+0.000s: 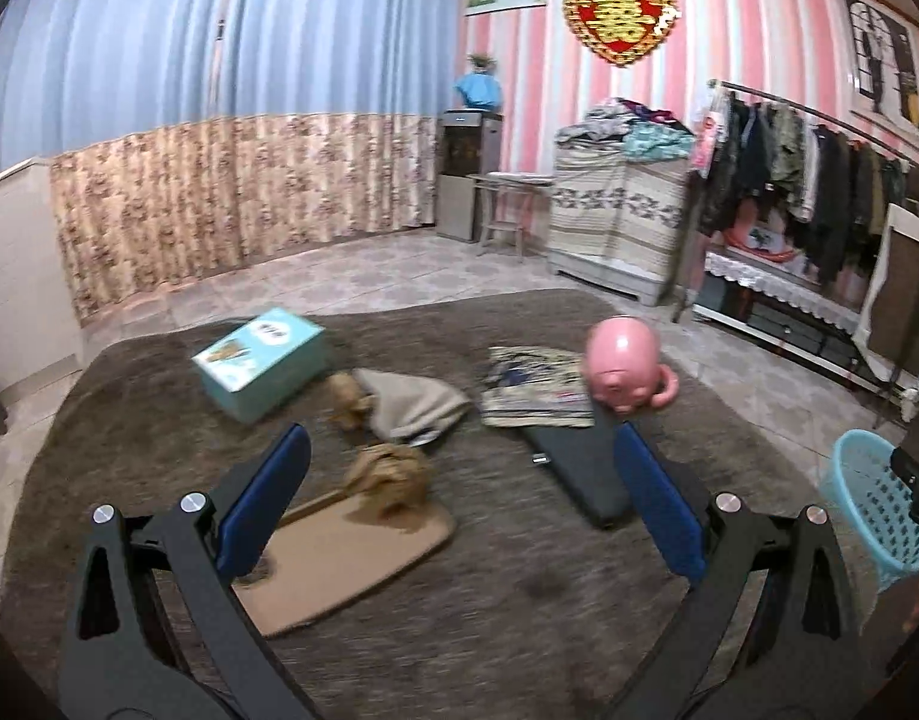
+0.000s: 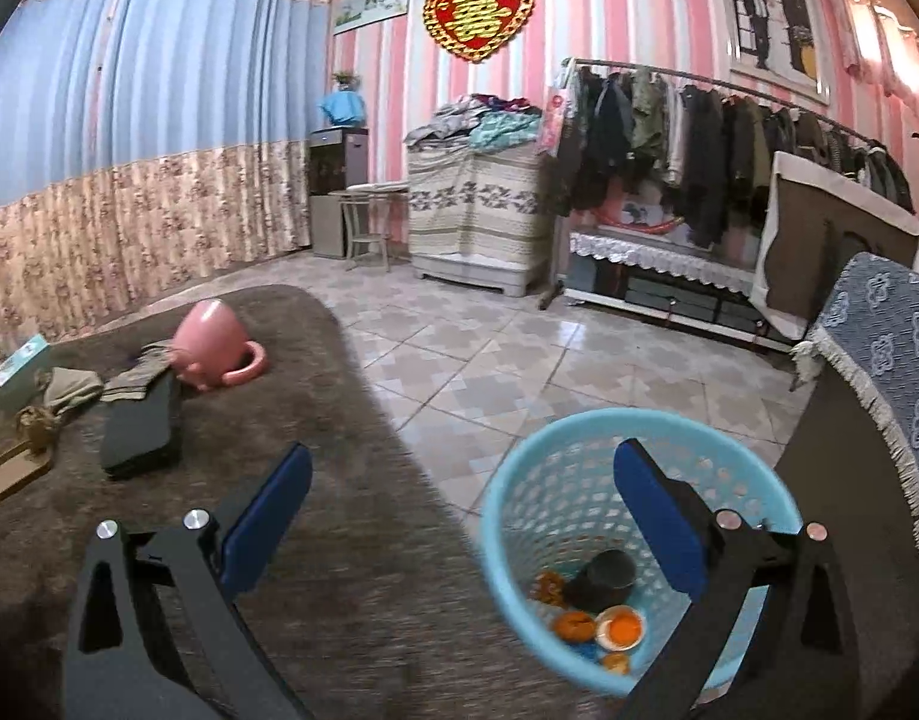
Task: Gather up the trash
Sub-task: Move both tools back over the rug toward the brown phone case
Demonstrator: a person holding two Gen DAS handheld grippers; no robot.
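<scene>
crumpled brown paper between spread left fingers, right fingers spread over blue basket

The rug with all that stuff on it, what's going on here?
Someone holding a gripper in each hand is collecting trash. Both are open and empty. The left gripper points at crumpled brown paper lying on a cardboard sheet on the brown rug. The right gripper hangs by the blue basket, which already holds orange peels and a dark cup.
</scene>
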